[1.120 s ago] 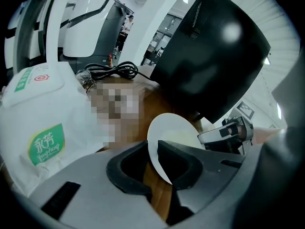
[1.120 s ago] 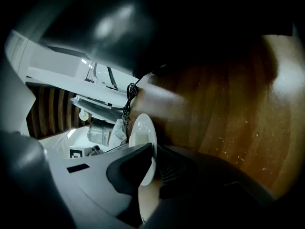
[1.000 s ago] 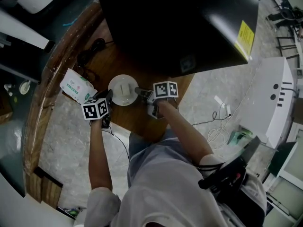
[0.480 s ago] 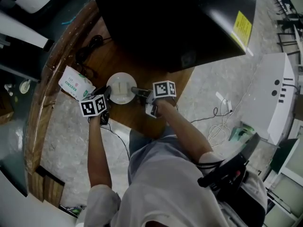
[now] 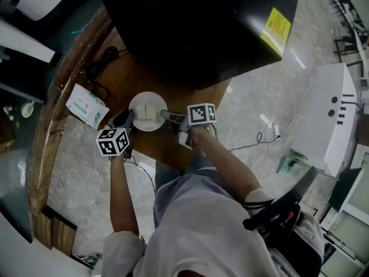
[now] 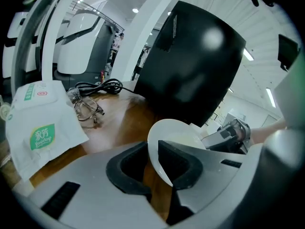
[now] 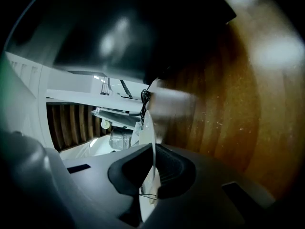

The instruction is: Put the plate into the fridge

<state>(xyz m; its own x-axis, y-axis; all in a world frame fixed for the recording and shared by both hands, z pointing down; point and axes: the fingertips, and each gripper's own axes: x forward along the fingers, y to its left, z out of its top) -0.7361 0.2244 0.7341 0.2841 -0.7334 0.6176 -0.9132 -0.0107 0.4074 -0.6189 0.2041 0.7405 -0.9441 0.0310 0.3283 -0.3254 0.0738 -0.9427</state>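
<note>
The right claw (image 5: 167, 116) has just been closing onto the rim of the white plate (image 5: 138, 105), the left claw (image 5: 128, 119) clamps the opposite rim, and the plate now seems lifted just off the wooden surface (image 5: 132, 77), ready for the black fridge (image 5: 190, 27).

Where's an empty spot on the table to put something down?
Bare wood of the table lies between the plate and its near edge, and between the cable and the black fridge. It is crowded by the tissue pack, glasses and cable.

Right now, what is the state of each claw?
Left claw: closed on the plate rim.
Right claw: jaws have just been closing, now clamped on the plate's opposite rim.
</note>
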